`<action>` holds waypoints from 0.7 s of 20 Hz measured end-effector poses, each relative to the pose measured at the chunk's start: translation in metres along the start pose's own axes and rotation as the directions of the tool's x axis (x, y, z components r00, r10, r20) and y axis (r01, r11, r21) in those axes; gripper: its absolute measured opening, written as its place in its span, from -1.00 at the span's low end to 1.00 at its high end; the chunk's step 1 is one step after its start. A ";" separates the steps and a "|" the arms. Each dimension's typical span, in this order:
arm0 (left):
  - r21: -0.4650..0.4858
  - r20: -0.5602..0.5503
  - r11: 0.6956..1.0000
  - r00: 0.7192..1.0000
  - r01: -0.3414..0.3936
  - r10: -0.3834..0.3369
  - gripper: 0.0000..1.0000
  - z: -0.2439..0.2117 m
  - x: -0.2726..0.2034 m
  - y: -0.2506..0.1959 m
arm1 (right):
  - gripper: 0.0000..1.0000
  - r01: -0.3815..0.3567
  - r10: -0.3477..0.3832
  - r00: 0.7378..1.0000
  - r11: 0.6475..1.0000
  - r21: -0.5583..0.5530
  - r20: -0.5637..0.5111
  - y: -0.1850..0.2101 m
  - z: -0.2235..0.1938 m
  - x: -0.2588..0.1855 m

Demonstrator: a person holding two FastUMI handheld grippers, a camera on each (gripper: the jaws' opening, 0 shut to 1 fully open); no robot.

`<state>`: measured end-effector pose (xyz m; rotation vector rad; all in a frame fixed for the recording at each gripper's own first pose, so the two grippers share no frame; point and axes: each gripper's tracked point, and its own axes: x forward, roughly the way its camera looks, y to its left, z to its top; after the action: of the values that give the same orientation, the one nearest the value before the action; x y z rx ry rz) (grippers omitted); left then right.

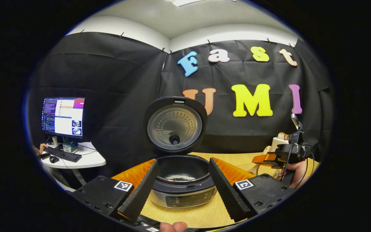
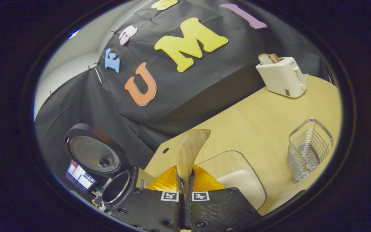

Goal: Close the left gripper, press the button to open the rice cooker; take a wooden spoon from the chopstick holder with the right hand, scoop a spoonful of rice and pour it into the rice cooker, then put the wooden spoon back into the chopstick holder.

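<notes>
Standing lid-up on the wooden table (image 1: pixel 204 217), the rice cooker (image 1: pixel 182 180) holds a little rice in its pot. Left gripper (image 1: pixel 182 190) spread wide, fingers either side of the cooker, not touching. Right gripper (image 2: pixel 185 183) clamps the wooden spoon (image 2: pixel 190 148), bowl raised above a clear rice container (image 2: pixel 237 174). Wire chopstick holder (image 2: pixel 309 148) farther right; toaster (image 2: pixel 282 77) behind.

The rice cooker (image 1: pixel 182 190) was black and silver, the toaster (image 2: pixel 282 76) cream, the wooden spoon (image 2: pixel 190 149) pale brown, the table (image 2: pixel 262 122) light wood.
</notes>
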<state>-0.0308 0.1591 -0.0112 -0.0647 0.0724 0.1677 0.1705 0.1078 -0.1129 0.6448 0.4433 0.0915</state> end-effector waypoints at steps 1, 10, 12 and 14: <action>0.000 -0.003 1.000 1.000 0.001 -0.001 0.99 -0.001 0.001 -0.002 | -1.00 -0.004 0.004 1.000 1.000 0.021 0.010 -0.004 0.008 -0.003; 0.038 -0.001 0.999 1.000 0.006 -0.006 0.99 -0.002 0.002 -0.012 | -1.00 -0.069 0.060 0.997 0.960 0.272 0.041 -0.031 0.042 -0.016; 0.048 0.007 0.999 1.000 0.004 -0.004 0.99 0.000 0.002 -0.010 | -1.00 -0.077 0.070 0.997 0.952 0.297 0.033 -0.026 0.046 -0.015; 0.052 0.010 0.999 1.000 -0.001 0.000 0.99 -0.001 0.001 -0.006 | -1.00 -0.097 0.090 0.995 0.953 0.287 0.038 -0.012 0.051 -0.017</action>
<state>-0.0285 0.1531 -0.0115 -0.0123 0.0671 0.1667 0.1763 0.0663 -0.0780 0.9541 0.4057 0.1096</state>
